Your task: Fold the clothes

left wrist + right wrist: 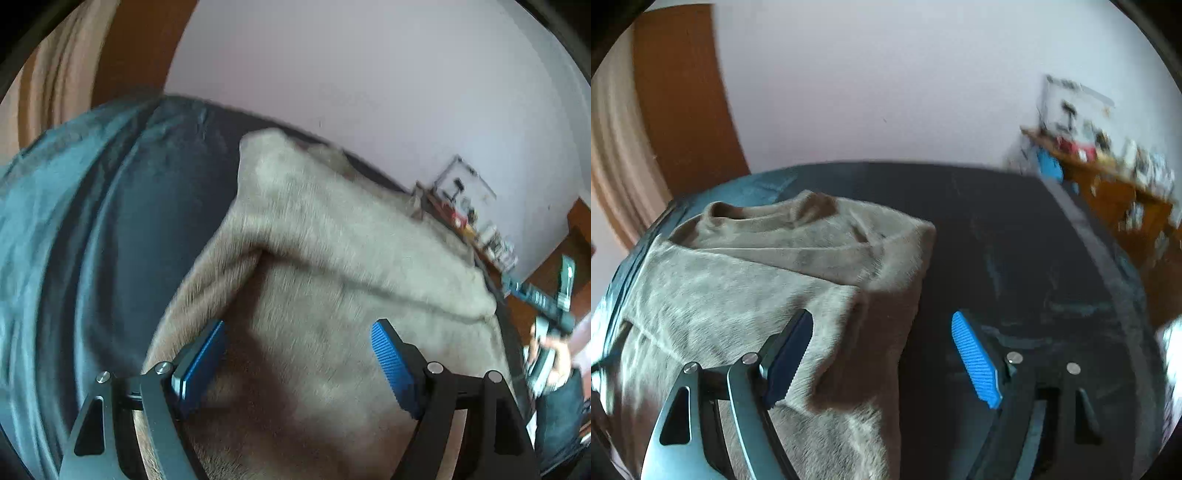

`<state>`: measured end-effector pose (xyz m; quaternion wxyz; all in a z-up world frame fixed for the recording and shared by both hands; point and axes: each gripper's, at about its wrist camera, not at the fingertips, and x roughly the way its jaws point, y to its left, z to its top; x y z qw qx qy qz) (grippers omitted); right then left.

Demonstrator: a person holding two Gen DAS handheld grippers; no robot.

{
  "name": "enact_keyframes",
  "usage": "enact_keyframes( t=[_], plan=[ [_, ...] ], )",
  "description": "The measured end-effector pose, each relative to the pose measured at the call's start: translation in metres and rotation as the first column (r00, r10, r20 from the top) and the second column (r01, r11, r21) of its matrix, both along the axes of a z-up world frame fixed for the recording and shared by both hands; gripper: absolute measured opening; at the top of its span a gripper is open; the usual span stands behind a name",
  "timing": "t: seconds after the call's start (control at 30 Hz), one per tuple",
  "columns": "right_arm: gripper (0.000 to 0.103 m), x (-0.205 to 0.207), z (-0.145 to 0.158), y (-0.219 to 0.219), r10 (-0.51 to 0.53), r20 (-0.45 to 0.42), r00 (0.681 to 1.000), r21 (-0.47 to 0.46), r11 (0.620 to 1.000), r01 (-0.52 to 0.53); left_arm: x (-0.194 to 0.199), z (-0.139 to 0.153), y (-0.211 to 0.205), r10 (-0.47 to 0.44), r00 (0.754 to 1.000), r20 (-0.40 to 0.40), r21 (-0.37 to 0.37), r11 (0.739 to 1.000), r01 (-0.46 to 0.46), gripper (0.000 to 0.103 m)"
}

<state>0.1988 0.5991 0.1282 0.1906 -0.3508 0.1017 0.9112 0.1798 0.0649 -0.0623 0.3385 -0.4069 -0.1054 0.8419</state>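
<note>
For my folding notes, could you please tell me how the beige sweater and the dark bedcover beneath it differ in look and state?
The beige sweater is light tan and fuzzy; the dark bedcover is deep blue-grey and smoother. The sweater is doubled over with a fold edge across it, whereas the bedcover is spread out under it. Both are soft fabric.

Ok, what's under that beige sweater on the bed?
The beige sweater lies on a dark blue-grey bedcover, which shows all around it. Whatever sits directly beneath the folded fabric is covered and can't be seen.
</note>
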Motion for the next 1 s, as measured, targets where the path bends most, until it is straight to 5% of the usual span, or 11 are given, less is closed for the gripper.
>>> enact_keyframes(
  t=[0.2, 0.37, 0.53, 0.7, 0.87, 1.0],
  plan=[
    [0.081, -0.017, 0.003, -0.054, 0.216, -0.009, 0.976, 0.096, 0.972, -0.214, -0.022, 0.047, 0.044, -0.023, 0.992, -0.124, -0.05, 0.999, 0.017, 0.082],
    [0.081, -0.043, -0.029, -0.064, 0.293, 0.106, 0.95, 0.052, 0.952, -0.3, -0.072, 0.019, 0.085, -0.001, 0.998, -0.07, -0.164, 0.986, -0.011, 0.082],
    [0.081, -0.049, -0.059, -0.043, 0.254, 0.162, 0.953, -0.024, 0.967, -0.254, -0.097, -0.026, 0.095, 0.043, 0.998, -0.041, -0.297, 0.953, -0.054, 0.082],
    [0.085, -0.044, -0.073, -0.03, 0.241, 0.136, 0.961, -0.094, 0.969, -0.23, -0.105, -0.03, 0.089, 0.044, 0.999, -0.016, -0.29, 0.956, -0.047, 0.082],
    [0.085, -0.041, -0.061, -0.042, 0.21, 0.135, 0.968, -0.008, 0.977, -0.211, -0.116, -0.004, 0.092, 0.034, 0.999, -0.021, -0.26, 0.965, -0.038, 0.082],
    [0.085, -0.038, -0.031, -0.058, 0.236, 0.021, 0.971, 0.054, 0.97, -0.237, -0.128, 0.016, 0.11, -0.001, 0.997, -0.075, -0.242, 0.97, -0.017, 0.082]
  ],
)
